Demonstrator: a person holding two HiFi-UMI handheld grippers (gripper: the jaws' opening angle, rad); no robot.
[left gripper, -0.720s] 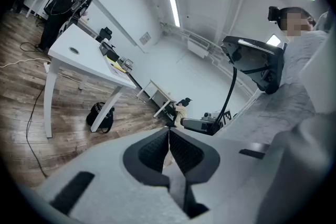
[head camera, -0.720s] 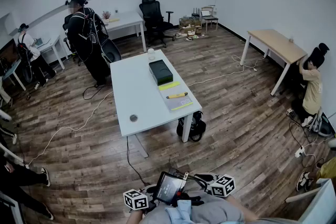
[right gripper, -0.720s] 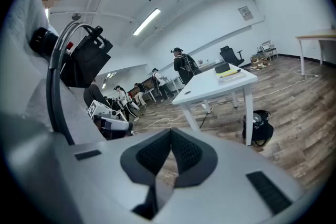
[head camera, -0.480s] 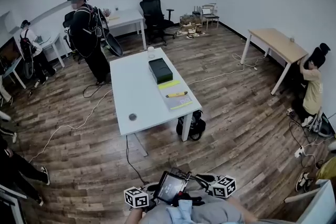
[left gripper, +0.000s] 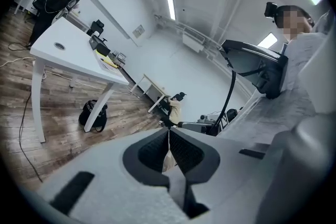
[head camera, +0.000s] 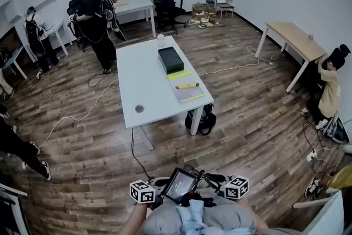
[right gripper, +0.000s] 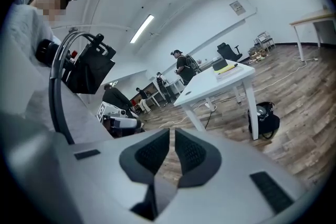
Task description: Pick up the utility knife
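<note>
Pale wood-plank flooring (head camera: 258, 118) covers a large white-walled room, seen from the head view. A white table (head camera: 144, 91) stands mid-room, well ahead of both grippers. Its top carries a dark box (head camera: 170, 59) and, nearer the camera, yellow-green sheets (head camera: 188, 95). The utility knife (head camera: 187, 86) appears to be the small yellow object lying on those sheets near the table's right edge (too small to confirm in detail). A round cable port (head camera: 139, 109) sits at the near left of the top. A black bag (head camera: 201, 120) rests on the floor by the near right leg, and a white cable (head camera: 82, 116) trails off to the left. A wooden table (head camera: 290, 40) stands at the right wall, and a black office chair (head camera: 165, 5) at the far wall. A standing person (head camera: 96, 19) with a backpack is beyond the table's far left corner.

Left gripper (left gripper: 168, 136): jaws closed tip to tip, nothing between them. Right gripper (right gripper: 172, 140): jaws a narrow slit apart, holding nothing, with floor visible through the gap.
</note>
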